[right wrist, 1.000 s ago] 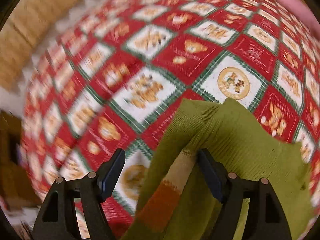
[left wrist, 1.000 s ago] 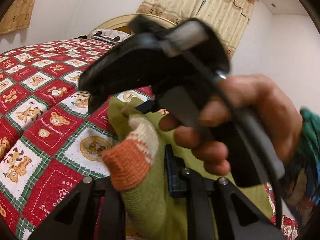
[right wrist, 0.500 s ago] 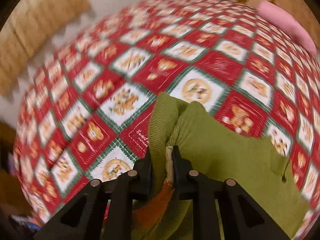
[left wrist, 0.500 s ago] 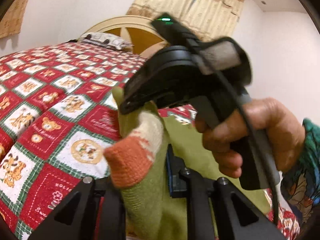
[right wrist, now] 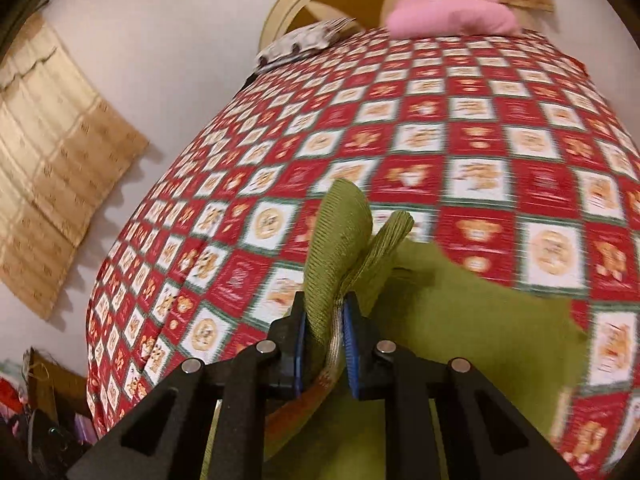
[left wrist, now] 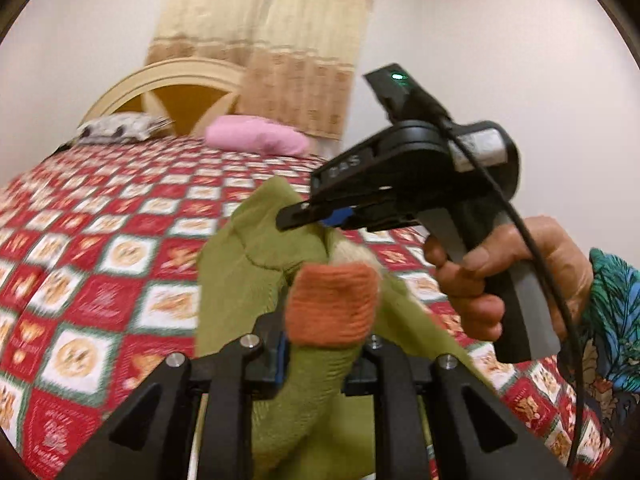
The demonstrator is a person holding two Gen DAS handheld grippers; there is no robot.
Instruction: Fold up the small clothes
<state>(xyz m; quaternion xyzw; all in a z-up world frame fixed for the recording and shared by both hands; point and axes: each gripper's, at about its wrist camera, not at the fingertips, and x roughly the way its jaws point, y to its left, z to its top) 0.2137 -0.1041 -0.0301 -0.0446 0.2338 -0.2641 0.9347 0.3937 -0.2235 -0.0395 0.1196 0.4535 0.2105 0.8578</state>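
A small olive-green knit garment [left wrist: 256,264] with a cream and orange cuff [left wrist: 332,304] is held up above the bed. My left gripper [left wrist: 324,354] is shut on its sleeve just behind the orange cuff. My right gripper [right wrist: 325,330] is shut on a bunched green fold [right wrist: 340,232] of the same garment, with cream and orange cloth between the blue pads. In the left wrist view the right gripper [left wrist: 304,214] shows from the side, pinching the green cloth, with the hand [left wrist: 500,276] on its handle. The rest of the garment [right wrist: 472,328] hangs to the right.
The bed has a red, white and green bear-print quilt [left wrist: 88,248] [right wrist: 460,128]. A pink pillow [left wrist: 256,140] and a patterned pillow [left wrist: 120,128] lie by the curved headboard [left wrist: 180,84]. Beige curtains [left wrist: 280,40] hang behind. Clutter sits at the floor's lower left [right wrist: 36,408].
The right gripper closed on the green fold about half a second ago. Both grippers have since lifted and tilted upward with the garment, bringing the headboard and pillows into view.
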